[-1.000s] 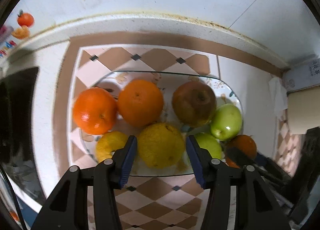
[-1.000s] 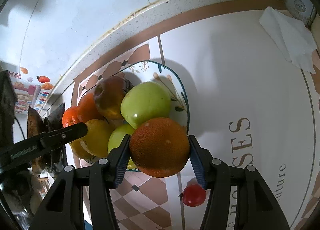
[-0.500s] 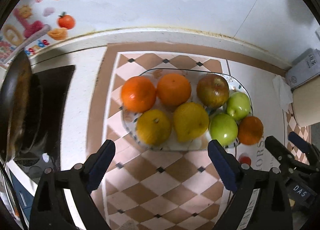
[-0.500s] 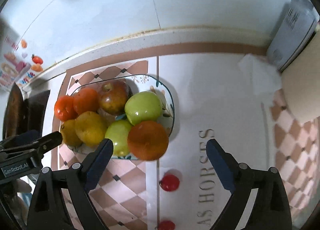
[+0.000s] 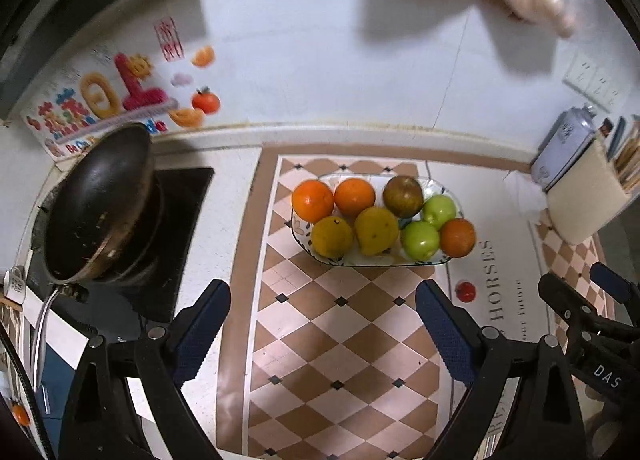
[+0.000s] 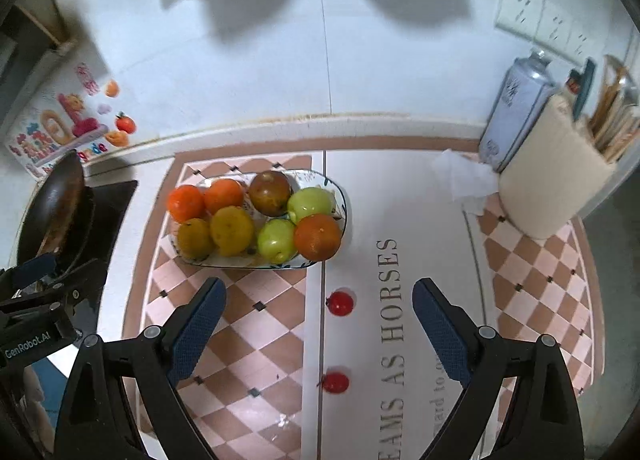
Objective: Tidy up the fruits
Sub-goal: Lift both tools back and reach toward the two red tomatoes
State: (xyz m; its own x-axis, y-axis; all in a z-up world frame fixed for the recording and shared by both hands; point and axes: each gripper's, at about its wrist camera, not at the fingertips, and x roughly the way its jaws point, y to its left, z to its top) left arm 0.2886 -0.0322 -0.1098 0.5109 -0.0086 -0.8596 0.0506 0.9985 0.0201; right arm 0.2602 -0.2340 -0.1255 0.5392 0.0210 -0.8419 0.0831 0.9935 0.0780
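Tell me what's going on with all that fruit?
A person with a gripper in each hand is tidying fruit. Oranges, lemons, green apples and one dark apple sit together on the plate. Both the left gripper and the right gripper are open and empty, above the counter, holding nothing. Two small red tomatoes lie on the mat beside the plate.
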